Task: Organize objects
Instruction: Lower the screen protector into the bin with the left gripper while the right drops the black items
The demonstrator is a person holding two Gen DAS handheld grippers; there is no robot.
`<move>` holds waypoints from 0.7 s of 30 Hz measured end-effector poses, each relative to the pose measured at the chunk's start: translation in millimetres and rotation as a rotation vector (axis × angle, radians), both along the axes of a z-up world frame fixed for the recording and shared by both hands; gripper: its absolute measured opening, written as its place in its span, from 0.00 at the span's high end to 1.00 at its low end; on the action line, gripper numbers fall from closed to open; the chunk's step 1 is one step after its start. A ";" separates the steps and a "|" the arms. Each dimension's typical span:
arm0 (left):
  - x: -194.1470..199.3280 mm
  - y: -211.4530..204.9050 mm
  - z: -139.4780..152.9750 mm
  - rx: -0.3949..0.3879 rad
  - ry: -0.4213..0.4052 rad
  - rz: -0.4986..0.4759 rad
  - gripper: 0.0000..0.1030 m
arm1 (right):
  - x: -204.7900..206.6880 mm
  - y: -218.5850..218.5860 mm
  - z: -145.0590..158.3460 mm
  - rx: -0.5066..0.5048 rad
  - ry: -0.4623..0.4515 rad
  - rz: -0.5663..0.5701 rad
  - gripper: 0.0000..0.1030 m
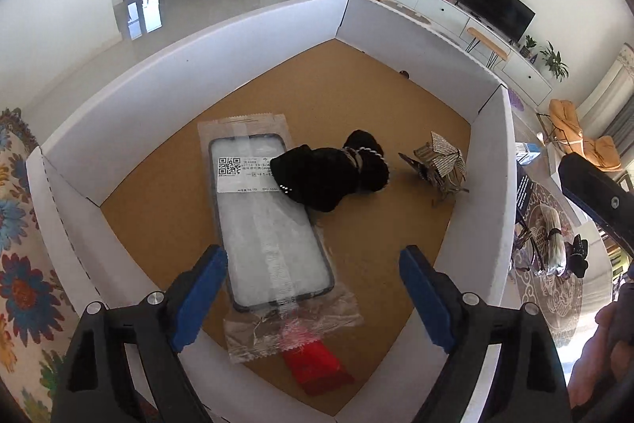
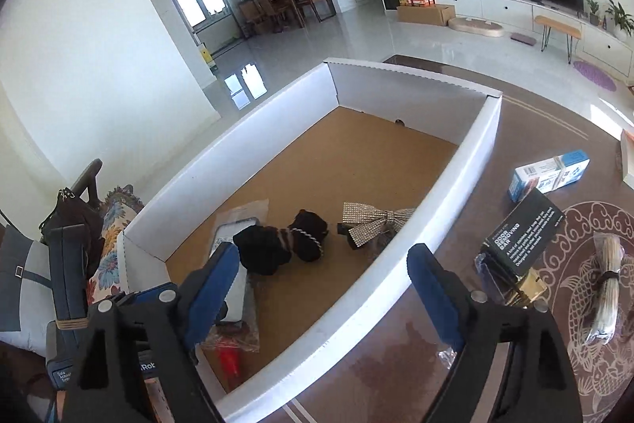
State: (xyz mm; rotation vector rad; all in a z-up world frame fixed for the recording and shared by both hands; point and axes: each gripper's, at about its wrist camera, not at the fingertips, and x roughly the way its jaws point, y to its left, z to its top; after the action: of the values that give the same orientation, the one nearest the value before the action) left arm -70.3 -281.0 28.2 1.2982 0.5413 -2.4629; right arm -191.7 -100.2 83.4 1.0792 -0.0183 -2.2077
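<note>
Inside the white box (image 1: 119, 98), on its brown floor, a bagged phone case (image 1: 269, 221) lies lengthwise with its near end between and below the left gripper (image 1: 313, 264), whose blue fingers (image 1: 206, 280) stand spread and released, touching nothing; a black bow (image 1: 333, 173) rests on the case's far right corner, a glitter bow (image 1: 440, 161) just to its right, and a red packet (image 1: 317, 363) at the near wall. The right gripper (image 2: 321, 272) is likewise released and empty above the box's near right wall, its left finger over the case and its right finger over the table (image 2: 396, 363) outside. The far half of the floor is bare, while a dark carton (image 2: 523, 236), a blue-white carton (image 2: 550, 173) and a tied bundle (image 2: 606, 288) lie on the table to the right.
</note>
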 end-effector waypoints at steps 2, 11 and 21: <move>8.1 16.9 14.9 -0.038 0.073 -0.019 0.14 | 8.0 32.9 2.9 0.003 0.044 -0.045 0.08; 42.4 128.7 53.5 0.034 0.301 -0.282 0.14 | 57.9 221.1 -62.4 0.251 0.089 -0.322 0.06; 46.7 280.6 -29.3 -0.007 0.165 -0.602 0.10 | 113.8 352.4 -124.7 0.277 -0.045 -0.605 0.06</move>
State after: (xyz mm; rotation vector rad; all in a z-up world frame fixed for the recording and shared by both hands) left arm -23.6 -0.4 -1.2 1.4209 0.1882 -3.0705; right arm -77.9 252.3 -41.3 1.4151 -0.0682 -2.7829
